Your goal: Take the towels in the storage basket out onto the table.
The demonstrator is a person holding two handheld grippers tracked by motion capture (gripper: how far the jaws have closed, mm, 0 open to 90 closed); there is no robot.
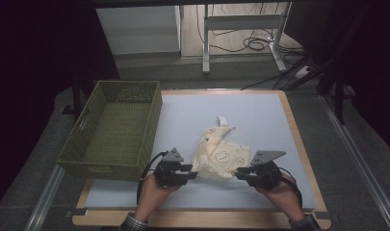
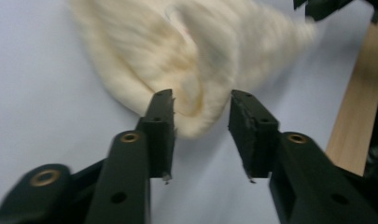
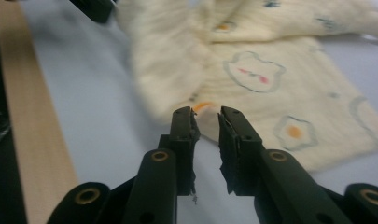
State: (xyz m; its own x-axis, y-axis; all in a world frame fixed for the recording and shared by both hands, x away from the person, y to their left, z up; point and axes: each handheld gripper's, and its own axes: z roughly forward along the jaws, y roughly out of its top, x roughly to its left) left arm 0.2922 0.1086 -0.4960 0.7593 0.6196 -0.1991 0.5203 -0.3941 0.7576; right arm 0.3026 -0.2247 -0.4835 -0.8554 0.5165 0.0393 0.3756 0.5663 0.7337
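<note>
Dim room, work table lit in the middle.
A white desk frame (image 1: 240, 29) stands behind on a pale floor (image 1: 231, 45), cables (image 1: 253, 44) trailing; the surrounding edges look dark, perhaps curtained.

cloth (image 1: 219, 155) | cream, printed bears and eggs | crumpled | on blue-grey mat, near front edge

Table (image 1: 260, 103) with cloth (image 1: 219, 154), basket (image 1: 113, 132)

Soft cream cloth (image 1: 217, 156) lies on a matt mat (image 1: 260, 113) beside a woven basket (image 1: 116, 129).
</note>
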